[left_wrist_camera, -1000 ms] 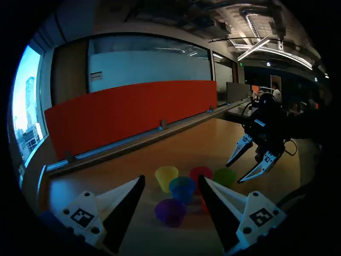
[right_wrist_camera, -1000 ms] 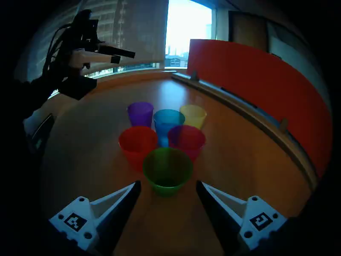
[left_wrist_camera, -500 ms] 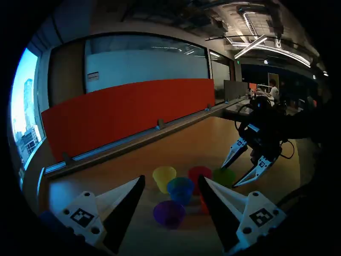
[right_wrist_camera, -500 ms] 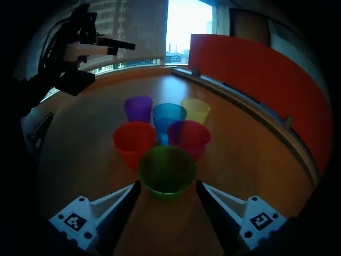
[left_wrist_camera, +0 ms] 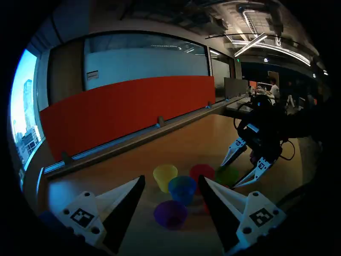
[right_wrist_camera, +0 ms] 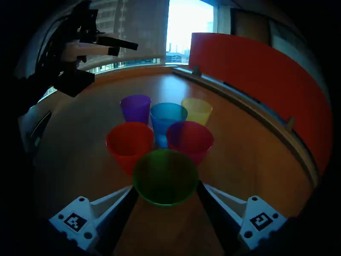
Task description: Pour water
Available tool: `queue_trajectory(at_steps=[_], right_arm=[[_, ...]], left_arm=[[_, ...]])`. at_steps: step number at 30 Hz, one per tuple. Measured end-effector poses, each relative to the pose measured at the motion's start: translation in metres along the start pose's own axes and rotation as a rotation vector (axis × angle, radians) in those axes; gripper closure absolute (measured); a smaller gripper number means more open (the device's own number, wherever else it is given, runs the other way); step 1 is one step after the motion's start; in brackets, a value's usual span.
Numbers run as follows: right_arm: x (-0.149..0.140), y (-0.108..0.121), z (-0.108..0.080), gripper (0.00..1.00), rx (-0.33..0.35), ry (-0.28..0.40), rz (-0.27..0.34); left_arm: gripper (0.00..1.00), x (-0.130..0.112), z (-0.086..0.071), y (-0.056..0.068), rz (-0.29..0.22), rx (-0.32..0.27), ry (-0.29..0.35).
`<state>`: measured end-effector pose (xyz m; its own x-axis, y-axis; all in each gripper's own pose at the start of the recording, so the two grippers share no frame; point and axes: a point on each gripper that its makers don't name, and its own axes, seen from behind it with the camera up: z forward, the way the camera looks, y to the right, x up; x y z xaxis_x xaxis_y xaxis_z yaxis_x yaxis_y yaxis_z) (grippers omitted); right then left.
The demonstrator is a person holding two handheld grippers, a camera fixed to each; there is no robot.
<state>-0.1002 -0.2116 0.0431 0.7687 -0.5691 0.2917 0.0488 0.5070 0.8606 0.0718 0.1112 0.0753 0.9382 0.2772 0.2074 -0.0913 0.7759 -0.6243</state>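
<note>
Several coloured plastic cups stand bunched on a wooden table (right_wrist_camera: 243, 149). In the right gripper view the green cup (right_wrist_camera: 165, 177) is nearest, its rim between the tips of my open right gripper (right_wrist_camera: 166, 187); I cannot tell if they touch. Behind it stand a red cup (right_wrist_camera: 129, 143), a magenta cup (right_wrist_camera: 189, 138), a blue cup (right_wrist_camera: 167, 119), a purple cup (right_wrist_camera: 135, 107) and a yellow cup (right_wrist_camera: 196, 110). My left gripper (left_wrist_camera: 170, 179) is open above the purple cup (left_wrist_camera: 170, 213) and blue cup (left_wrist_camera: 182, 187). Across the cluster, the right gripper (left_wrist_camera: 228, 176) straddles the green cup (left_wrist_camera: 227, 174).
An orange partition (left_wrist_camera: 128, 106) on a rail runs along the table's far edge. A bright window (right_wrist_camera: 187, 25) lies beyond the table's end. The left gripper (right_wrist_camera: 113, 59), held by a hand, hovers high at the upper left of the right gripper view.
My right gripper has moved forward, so the green cup now sits between its fingertips. The left gripper has barely shifted.
</note>
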Motion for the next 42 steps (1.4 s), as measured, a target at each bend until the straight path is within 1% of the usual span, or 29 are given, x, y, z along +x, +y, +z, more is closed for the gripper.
queue_trajectory(at_steps=[5,11,18,24,33,42], right_arm=[[0.002,0.0,0.002,0.01,0.004,0.009,0.004],[0.001,-0.002,0.003,0.11,0.014,0.016,0.016],[0.003,0.0,0.0,0.12,0.01,0.034,0.025],[0.015,-0.001,-0.009,0.12,0.003,0.075,0.017],[0.023,-0.004,-0.027,0.12,-0.022,0.132,0.006],[0.037,-0.006,-0.046,0.12,-0.051,0.209,0.007]], left_arm=[[0.08,-0.002,0.001,-0.002,-0.003,0.0,-0.001],[0.08,-0.003,0.002,-0.001,0.001,-0.002,-0.004],[0.08,-0.005,0.004,0.0,0.004,-0.005,-0.008],[0.08,-0.004,0.007,0.002,0.009,-0.006,-0.008],[0.08,-0.004,0.01,0.005,0.02,-0.008,-0.008],[0.08,-0.003,0.016,0.007,0.028,-0.008,-0.011]])
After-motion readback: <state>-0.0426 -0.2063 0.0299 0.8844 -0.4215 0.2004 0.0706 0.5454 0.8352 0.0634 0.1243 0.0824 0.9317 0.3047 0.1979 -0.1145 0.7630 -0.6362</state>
